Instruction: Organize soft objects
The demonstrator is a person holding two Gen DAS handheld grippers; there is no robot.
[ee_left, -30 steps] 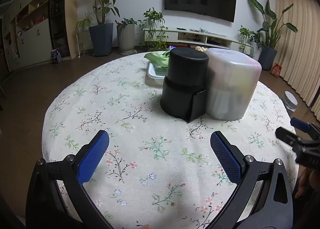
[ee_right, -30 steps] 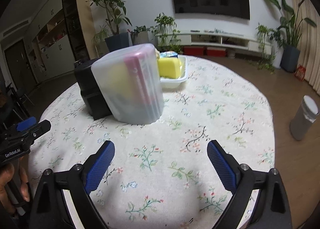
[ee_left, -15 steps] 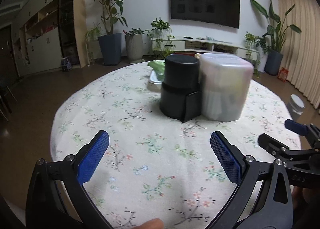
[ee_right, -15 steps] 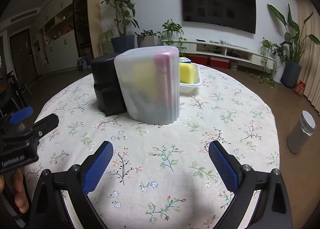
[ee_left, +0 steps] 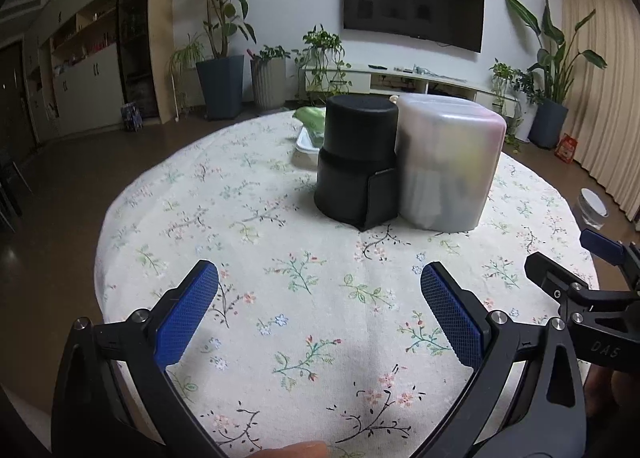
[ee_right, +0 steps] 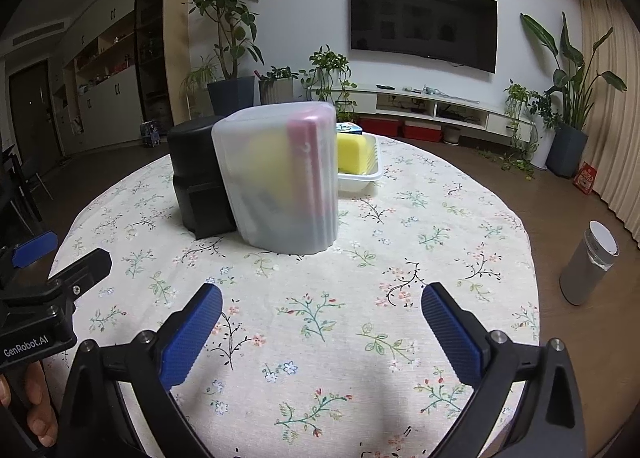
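A black cylindrical container (ee_left: 356,161) (ee_right: 198,181) and a frosted translucent bin (ee_left: 446,165) (ee_right: 280,177) stand side by side in the middle of a round table with a floral cloth (ee_left: 280,298) (ee_right: 400,258). Yellow and pink shapes show through the bin's wall. Behind them a white tray (ee_right: 362,173) (ee_left: 306,143) holds a yellow sponge (ee_right: 354,153); something green (ee_left: 310,117) lies there too. My left gripper (ee_left: 318,312) hovers open near the table's front edge, holding nothing. My right gripper (ee_right: 322,328) is open and holds nothing, well short of the bin.
A grey cylinder with a white top (ee_right: 590,268) (ee_left: 592,207) stands on the floor right of the table. Potted plants (ee_left: 218,57), a TV (ee_right: 424,21) and a low cabinet line the far wall. A person's fingers (ee_right: 38,418) hold the left tool.
Both grippers have drawn back and lifted a little, so the containers look smaller and more of the table shows. Both stayed open. Nothing on the table moved.
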